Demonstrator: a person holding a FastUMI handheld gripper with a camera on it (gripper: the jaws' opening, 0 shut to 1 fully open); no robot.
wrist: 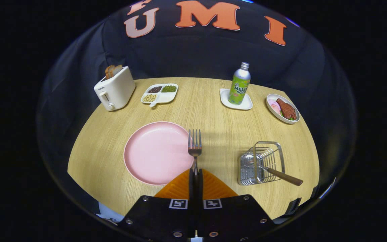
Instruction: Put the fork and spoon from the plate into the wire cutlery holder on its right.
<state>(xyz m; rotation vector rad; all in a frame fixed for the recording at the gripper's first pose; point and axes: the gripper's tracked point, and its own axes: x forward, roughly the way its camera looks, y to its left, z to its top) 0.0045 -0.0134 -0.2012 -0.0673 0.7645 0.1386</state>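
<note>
The fork's [195,148] handle is hidden between the orange fingers [180,188], so only its neck and tines show, standing straight ahead of the fingertips at the frame's centre. The gripper [195,172] has its jaws pressed narrow, both pads clamped on that handle. Whether the tines hang above the table [213,111] or touch it is hard to judge.

The tines sit just beside the right rim of the pink plate [156,153], which lies left of centre and is bare. Its near edge is partly covered by the left finger.

The holder [262,163] stands at lower right, well apart from the fork. The spoon [274,173] lies in it already, its bowl down inside the wires and hard to make out through them, its brown handle tilted out over the right rim.

Bare wood lies between fork and holder. The table's near edge curves close below the holder. Along the far edge stand a toaster [114,90] at upper left, a divided tray [160,93], a bottle [239,84] on a coaster [236,101], and a food dish [283,108] at upper right.
</note>
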